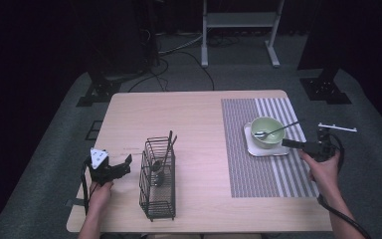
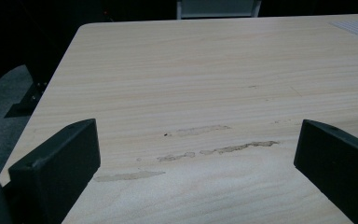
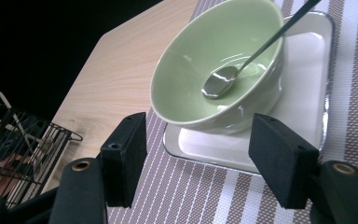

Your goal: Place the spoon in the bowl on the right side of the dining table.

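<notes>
High view, left to right: the left gripper (image 1: 110, 167) rests low on the table (image 1: 189, 114), beside the wire cutlery rack (image 1: 157, 179), which holds a few utensils. Its jaws stand wide apart with nothing between them but bare wood (confirmed in the left gripper view).

The spoon (image 1: 273, 131) lies in the green bowl (image 1: 267, 131), handle leaning over the far-right rim. The bowl sits on a white tray (image 1: 251, 147) on the striped mat (image 1: 238, 164).

The right gripper (image 1: 291, 144) sits just beside the bowl, released, gripping nothing; the right gripper view shows its jaws spread in front of the bowl wall (image 3: 223, 70), clear of it.

Judged step: the spoon is placed and the right gripper is free. The next move probably calls for fetching another utensil from the rack.
</notes>
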Demonstrator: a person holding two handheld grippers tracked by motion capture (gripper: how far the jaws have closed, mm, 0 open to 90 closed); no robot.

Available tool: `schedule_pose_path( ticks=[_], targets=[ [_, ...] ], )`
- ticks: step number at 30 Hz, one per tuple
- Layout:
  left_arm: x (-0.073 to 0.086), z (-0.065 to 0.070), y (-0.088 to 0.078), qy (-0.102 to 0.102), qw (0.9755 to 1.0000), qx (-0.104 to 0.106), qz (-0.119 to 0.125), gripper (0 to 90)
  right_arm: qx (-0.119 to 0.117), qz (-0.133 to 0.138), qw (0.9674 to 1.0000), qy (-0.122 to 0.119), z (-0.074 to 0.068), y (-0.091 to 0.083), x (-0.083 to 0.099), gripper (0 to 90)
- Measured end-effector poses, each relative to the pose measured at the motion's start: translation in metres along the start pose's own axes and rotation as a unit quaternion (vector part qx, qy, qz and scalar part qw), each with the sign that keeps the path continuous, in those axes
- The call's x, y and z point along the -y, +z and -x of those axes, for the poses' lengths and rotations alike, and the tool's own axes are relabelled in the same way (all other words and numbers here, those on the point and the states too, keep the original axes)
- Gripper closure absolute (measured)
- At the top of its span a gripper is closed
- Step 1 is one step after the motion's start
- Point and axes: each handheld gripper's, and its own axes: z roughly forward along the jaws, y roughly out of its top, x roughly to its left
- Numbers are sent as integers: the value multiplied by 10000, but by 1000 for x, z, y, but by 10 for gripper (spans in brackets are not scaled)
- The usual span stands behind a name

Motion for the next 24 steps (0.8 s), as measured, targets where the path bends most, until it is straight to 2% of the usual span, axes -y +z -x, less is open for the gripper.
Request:
schedule_pose_path(
  ticks=[24],
  targets=[
    [0, 0, 0, -20, 10000, 1, 4, 0, -262, -213, 9991, -256, -22, 6, 21, 348]
  ],
)
